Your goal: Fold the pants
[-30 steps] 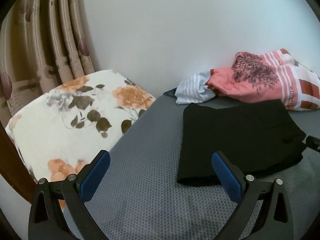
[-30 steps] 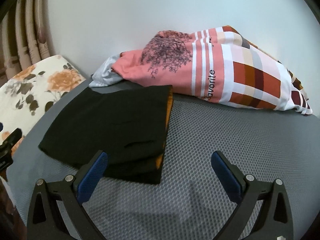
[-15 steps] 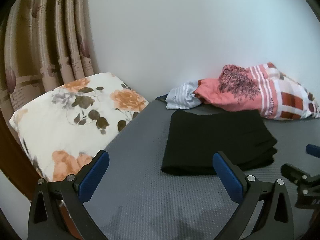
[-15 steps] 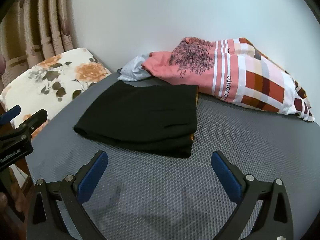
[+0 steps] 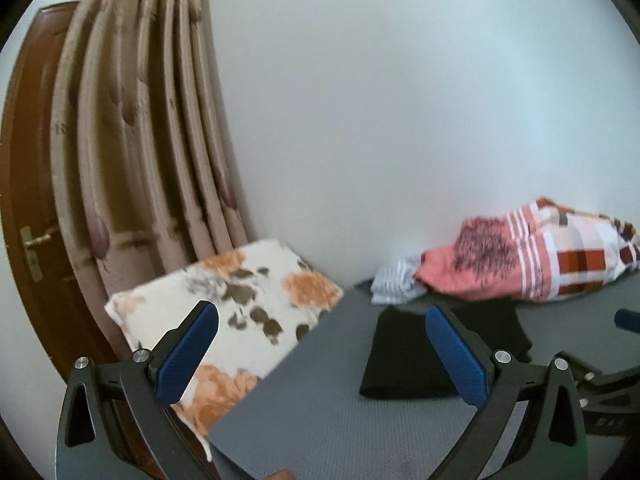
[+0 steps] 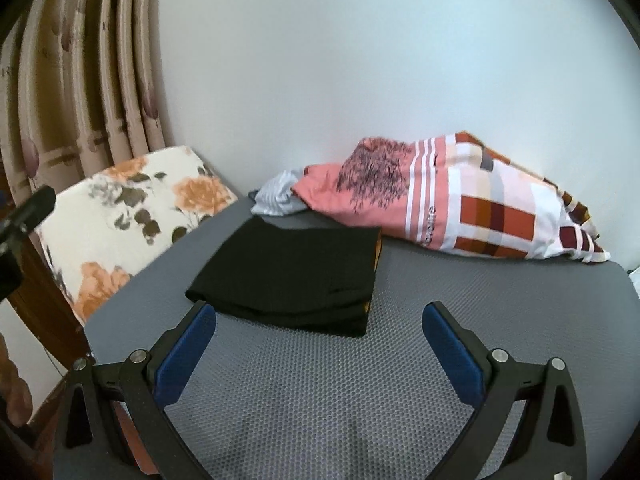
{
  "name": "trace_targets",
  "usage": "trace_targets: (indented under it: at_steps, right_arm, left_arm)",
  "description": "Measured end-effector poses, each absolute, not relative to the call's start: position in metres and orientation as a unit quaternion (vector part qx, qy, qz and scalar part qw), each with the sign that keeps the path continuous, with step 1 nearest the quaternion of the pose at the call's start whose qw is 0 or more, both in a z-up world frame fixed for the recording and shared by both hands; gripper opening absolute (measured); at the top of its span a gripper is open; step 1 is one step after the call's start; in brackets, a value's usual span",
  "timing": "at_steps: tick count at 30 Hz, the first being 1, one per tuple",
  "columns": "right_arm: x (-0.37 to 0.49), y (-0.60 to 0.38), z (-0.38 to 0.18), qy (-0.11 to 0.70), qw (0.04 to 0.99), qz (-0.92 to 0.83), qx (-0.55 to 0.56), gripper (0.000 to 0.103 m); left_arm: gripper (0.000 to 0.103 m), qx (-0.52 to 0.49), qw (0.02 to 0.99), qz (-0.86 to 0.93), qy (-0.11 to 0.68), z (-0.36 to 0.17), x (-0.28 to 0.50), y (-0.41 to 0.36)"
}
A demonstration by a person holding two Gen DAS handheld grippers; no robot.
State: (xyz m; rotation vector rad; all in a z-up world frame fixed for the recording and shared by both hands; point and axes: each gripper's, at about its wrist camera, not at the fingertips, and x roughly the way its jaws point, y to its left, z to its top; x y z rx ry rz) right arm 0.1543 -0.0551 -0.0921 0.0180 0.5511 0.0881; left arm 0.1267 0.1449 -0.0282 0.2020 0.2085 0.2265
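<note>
The black pants (image 6: pixel 292 272) lie folded into a flat rectangle on the grey mat (image 6: pixel 460 320), with an orange strip showing at their right edge. In the left wrist view the pants (image 5: pixel 404 356) sit behind my right fingertip. My right gripper (image 6: pixel 318 336) is open and empty, held back just in front of the pants. My left gripper (image 5: pixel 320 344) is open and empty, pulled well back to the left of the pants, near the mat's left edge.
A pink and checked pile of cloth (image 6: pixel 448 200) and a striped grey garment (image 6: pixel 276 196) lie against the white wall behind the pants. A floral cushion (image 5: pixel 224 312) lies left of the mat. Curtains (image 5: pixel 136 140) and a brown door (image 5: pixel 24 208) stand at the left.
Both grippers have drawn back and up from the folded pants, which now look smaller and farther. The left view has swung left, bringing the curtains and door in. The pants have not moved.
</note>
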Motion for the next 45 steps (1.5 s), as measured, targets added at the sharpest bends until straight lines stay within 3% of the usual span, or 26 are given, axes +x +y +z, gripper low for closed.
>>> trace_targets:
  at_steps: [8,14,45]
  right_arm:
    - [0.122,-0.054,-0.073,0.242,0.970,0.032,-0.014,0.103]
    - [0.108,-0.053,-0.064,0.234,0.972,0.024,-0.017,0.103]
    - [0.113,-0.032,-0.085,0.267,0.963,0.025,-0.039,0.103]
  left_arm:
    - [0.103,0.032,0.995,0.028,0.090,-0.008,0.092,0.141]
    - [0.103,0.036,0.992,0.049,0.111,-0.004,0.088,0.140]
    - [0.103,0.019,0.975,0.048,0.216,-0.068,0.131,0.151]
